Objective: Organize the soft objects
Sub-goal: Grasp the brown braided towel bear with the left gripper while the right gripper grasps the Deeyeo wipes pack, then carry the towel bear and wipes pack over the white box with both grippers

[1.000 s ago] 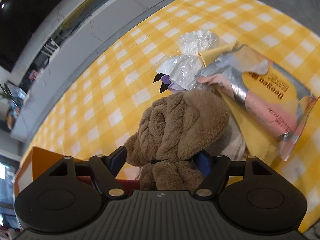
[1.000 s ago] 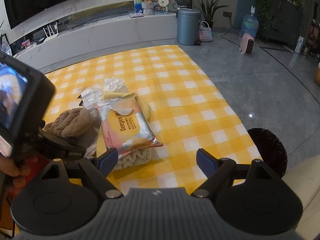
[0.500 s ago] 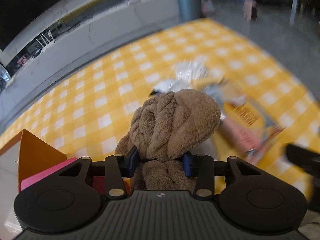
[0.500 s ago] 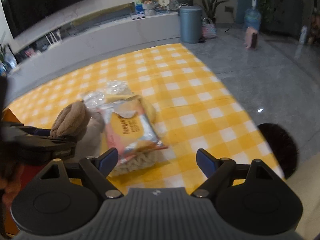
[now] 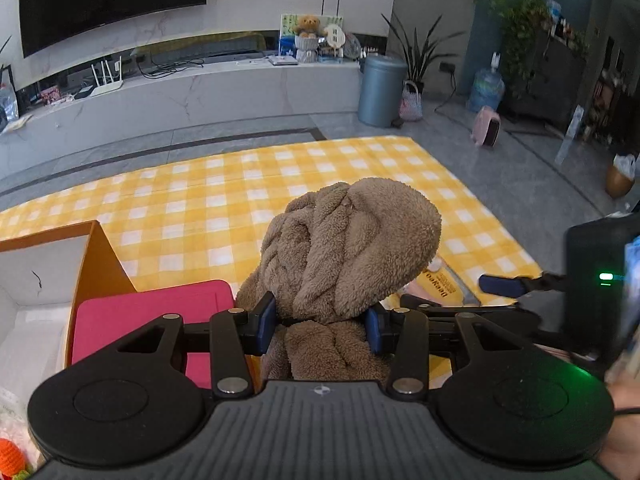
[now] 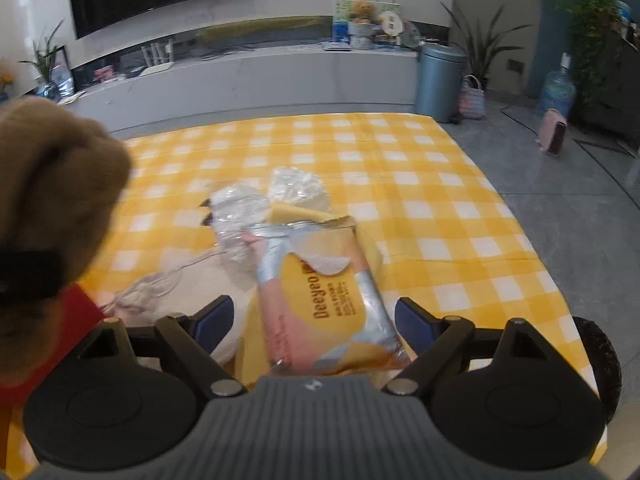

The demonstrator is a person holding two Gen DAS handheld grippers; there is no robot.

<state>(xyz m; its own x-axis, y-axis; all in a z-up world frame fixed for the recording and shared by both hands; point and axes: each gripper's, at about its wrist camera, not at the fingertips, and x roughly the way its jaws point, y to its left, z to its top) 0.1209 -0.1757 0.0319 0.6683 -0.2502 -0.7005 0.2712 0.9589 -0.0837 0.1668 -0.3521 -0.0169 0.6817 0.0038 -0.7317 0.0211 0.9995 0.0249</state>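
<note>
Where towel (image 5: 348, 248) bulges, packet (image 5: 440, 286) half-hidden.

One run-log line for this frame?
left gripper: shut on brown towel, lifted | right gripper: open, straddling Deeyeo pack | box: left

fuzzy brown fleece towel (image 5: 352, 248); glossy foil packet (image 6: 320, 300).

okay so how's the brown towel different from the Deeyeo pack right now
The towel is brown, fuzzy and bunched, clamped in the left tool above the cloth. The pack is flat, glossy, yellow and pink, lying on the pile between the open right tool's fingers, ungripped.
</note>
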